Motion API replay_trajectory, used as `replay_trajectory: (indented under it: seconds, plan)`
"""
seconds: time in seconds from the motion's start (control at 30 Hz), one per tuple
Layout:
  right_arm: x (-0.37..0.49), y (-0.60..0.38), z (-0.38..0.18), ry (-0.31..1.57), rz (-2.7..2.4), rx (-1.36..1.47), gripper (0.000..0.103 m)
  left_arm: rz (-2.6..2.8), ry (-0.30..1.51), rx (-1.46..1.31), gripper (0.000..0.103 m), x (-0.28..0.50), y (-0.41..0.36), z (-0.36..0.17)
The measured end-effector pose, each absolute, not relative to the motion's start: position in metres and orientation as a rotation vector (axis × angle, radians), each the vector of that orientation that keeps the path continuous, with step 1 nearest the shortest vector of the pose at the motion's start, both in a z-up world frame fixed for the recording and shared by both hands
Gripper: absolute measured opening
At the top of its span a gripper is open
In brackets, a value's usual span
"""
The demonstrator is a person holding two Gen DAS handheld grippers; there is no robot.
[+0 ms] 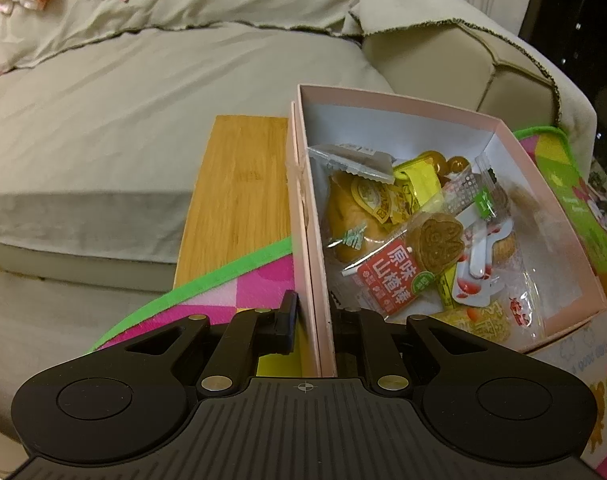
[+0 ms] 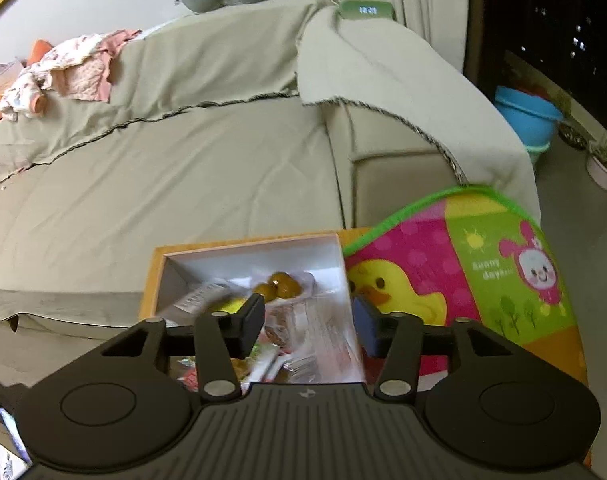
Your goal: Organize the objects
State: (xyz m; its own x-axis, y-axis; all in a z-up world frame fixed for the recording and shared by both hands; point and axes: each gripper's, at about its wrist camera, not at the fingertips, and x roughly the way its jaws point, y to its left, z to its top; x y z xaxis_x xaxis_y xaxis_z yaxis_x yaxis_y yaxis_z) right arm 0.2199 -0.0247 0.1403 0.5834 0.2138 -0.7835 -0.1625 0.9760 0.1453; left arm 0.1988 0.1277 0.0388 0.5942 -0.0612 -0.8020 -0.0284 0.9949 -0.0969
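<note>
Nearest the left wrist camera, the left hand-held gripper (image 1: 313, 320) pinches the near left wall of the pink box (image 1: 307, 240), one finger outside over the play mat (image 1: 239, 280) and the other inside among the snacks. Red-labelled hawthorn stick packet (image 1: 399, 276) lies just past the inner finger, with yellow wrapped cakes (image 1: 363, 208) and clear packets filling the box floor toward its far white wall. Beside the box's left wall, a strip of bare wooden table (image 1: 239, 184) runs to the table's far edge, which meets the sofa seat (image 1: 123, 120).

From the right wrist camera, the right hand-held gripper (image 2: 307, 320) is spread wide across the box's right wall (image 2: 349, 292), touching nothing that can be made out; this part is blurred. Right of it the duck-printed mat lies open. Beyond stands the sofa arm (image 2: 399, 176).
</note>
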Motion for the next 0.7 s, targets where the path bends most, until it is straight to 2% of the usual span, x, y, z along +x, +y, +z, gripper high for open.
replay_trajectory:
  seconds: [0.1, 0.17, 0.23, 0.3, 0.4, 0.5, 0.63, 0.7]
  plan:
    - [0.210, -0.040, 0.133, 0.921, 0.208, 0.080, 0.059, 0.006, 0.887, -0.121, 0.016, 0.195, 0.129, 0.043]
    - [0.197, -0.054, 0.129, 0.903, 0.214, 0.072, 0.066, 0.030, 0.813, -0.126, 0.021, 0.187, 0.129, 0.051]
    - [0.179, -0.067, 0.124, 0.885, 0.221, 0.050, 0.069, 0.065, 0.729, -0.090, 0.029, 0.176, 0.125, 0.063]
    - [0.161, -0.083, 0.117, 0.880, 0.240, 0.052, 0.073, 0.089, 0.658, -0.063, 0.032, 0.161, 0.121, 0.073]
    - [0.131, -0.107, 0.098, 0.897, 0.261, 0.065, 0.076, 0.157, 0.550, 0.008, 0.030, 0.126, 0.110, 0.090]
    - [0.101, -0.128, 0.074, 0.916, 0.288, 0.083, 0.086, 0.212, 0.450, 0.002, 0.029, 0.077, 0.098, 0.105]
    - [0.067, -0.142, 0.034, 0.993, 0.328, 0.080, 0.087, 0.187, 0.508, -0.002, 0.028, 0.023, 0.068, 0.092]
    - [0.052, -0.144, 0.019, 1.008, 0.340, 0.079, 0.093, 0.161, 0.586, 0.007, 0.028, 0.003, 0.050, 0.074]
